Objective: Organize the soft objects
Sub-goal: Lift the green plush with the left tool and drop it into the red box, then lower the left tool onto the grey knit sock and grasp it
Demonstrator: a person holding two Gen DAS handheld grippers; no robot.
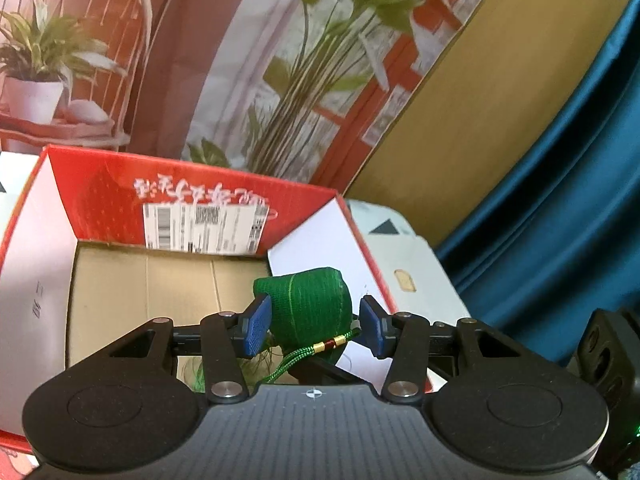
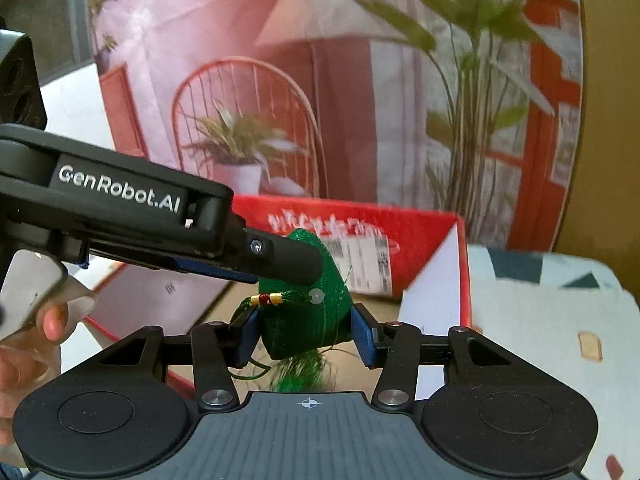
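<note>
Above the red box (image 1: 200,200), at centre frame in both wrist views, both grippers hold one green pouch (image 1: 312,304). Left gripper (image 1: 316,326) clamps its upper part at mid-width; right gripper (image 2: 306,338) clamps lower down, tassel (image 2: 300,372) hanging beneath. The pouch's long axis runs roughly upright. Judgement: the box floor (image 1: 180,280) lies directly below and ahead, so the coming move is lowering and release.

Behind the work surface stands a large printed backdrop (image 1: 224,60): pink walls, red wire chair, white potted plant, tall green stems, red window frame. Right of it, a plain mustard-yellow board (image 1: 500,92), then a draped teal-blue curtain (image 1: 568,220). A pale tablecloth with dark triangles (image 2: 540,312) covers the table. Light is soft, even.
</note>
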